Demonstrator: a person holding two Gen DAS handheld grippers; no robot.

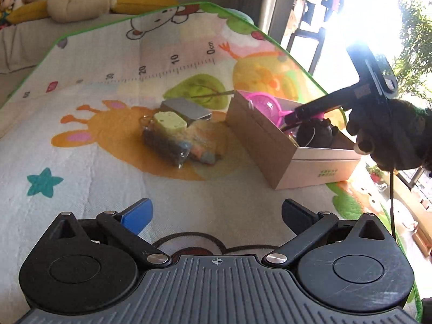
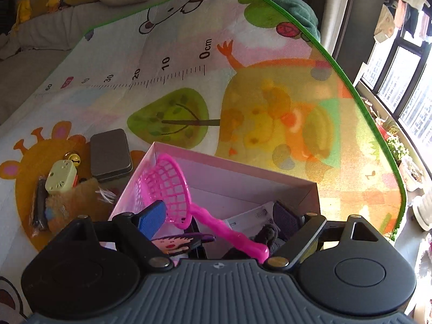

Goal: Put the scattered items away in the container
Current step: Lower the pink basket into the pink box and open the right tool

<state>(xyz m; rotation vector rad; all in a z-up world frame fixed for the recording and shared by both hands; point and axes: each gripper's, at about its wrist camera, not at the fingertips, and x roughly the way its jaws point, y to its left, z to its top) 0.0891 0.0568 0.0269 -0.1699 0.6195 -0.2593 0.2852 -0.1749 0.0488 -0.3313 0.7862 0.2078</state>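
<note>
Several loose things are left in one heap on the play mat (image 1: 81, 140), at the middle of the left wrist view: a grey tin (image 1: 186, 110) at the back, a pale green holed case (image 1: 170, 120) in front of it, and a dark clear-wrapped packet (image 1: 164, 145) lying nearest the camera beside some brownish fluff. The open cardboard box (image 1: 259, 140) stands just right of the heap, close but apart, already holding a pink toy net (image 2: 164, 186) whose handle slants to the lower right of the right wrist view, along with dark items and a paper I cannot identify. The left gripper (image 1: 216, 216) hangs wide, with nothing between its fingers, over bare mat at the bottom of its frame; the heap lies straight ahead and a little left of it. The packet's long axis appears to run from upper left to lower right, slanting across the gripper's line. The right gripper (image 2: 218, 216), held in a dark-gloved hand (image 1: 391, 137), is also spread wide and empty, poised above the box with the heap off to its left. I judge the left one better placed for the next pick. The mat is a soft cartoon-printed sheet with a ruler and green edging; plush toys (image 1: 81, 2) line the upper left, and bright windows fill the right.
</note>
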